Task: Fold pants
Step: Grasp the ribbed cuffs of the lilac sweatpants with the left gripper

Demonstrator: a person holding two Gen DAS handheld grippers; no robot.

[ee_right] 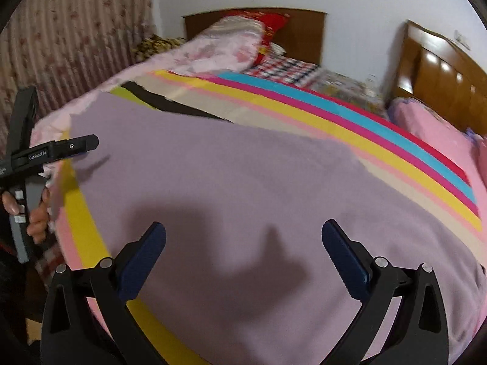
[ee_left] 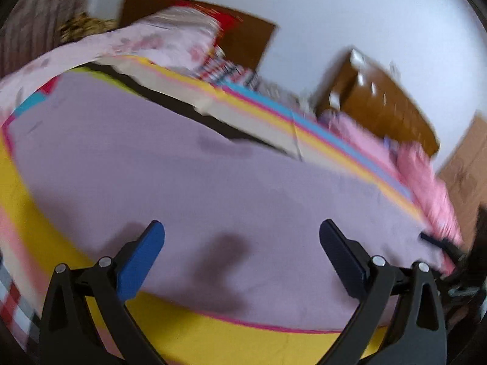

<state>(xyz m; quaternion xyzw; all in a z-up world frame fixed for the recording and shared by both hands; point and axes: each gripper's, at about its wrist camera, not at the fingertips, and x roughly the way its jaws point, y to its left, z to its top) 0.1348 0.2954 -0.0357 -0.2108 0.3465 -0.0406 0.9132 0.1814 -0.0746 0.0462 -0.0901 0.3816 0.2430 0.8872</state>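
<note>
Broadly, the bed (ee_right: 395,152) fills both views: a sheet of flat stripes in yellow, pink, blue, red and beige, with a dark wooden headboard (ee_right: 304,30) at the far end. A second wooden headboard (ee_right: 441,76), panelled and glossy, stands far right behind a pink pillow (ee_right: 432,127). A ribbed floral curtain (ee_right: 76,30) hangs far left.

Lilac pants (ee_right: 243,182): soft, matte cloth spread flat over the middle of the bed, taking most of the near surface. The far edge runs slantwise across the stripes; the left edge lies along a yellow stripe near the bed's side. A black garment (ee_right: 170,103) shows beyond the far left corner, partly under the lilac cloth. The cloth's surface is open ahead of both tools; a dark shadow falls on it between each pair of fingers.

Pale pink floral quilt (ee_right: 219,48): bunched at the far end, trailing down the left side. A checked cloth (ee_right: 283,68) lies beside it.

Right gripper (ee_right: 243,237): black arms, blue ribbed pads, jaws spread wide, holding nothing, poised over the near part of the pants; whether it touches cannot be told.

Left gripper (ee_left: 242,234): same build, jaws wide, empty, over the pants' near edge in a blurred view. In the right wrist view it appears side-on at the left edge (ee_right: 88,144), held in the left hand (ee_right: 36,213).
</note>
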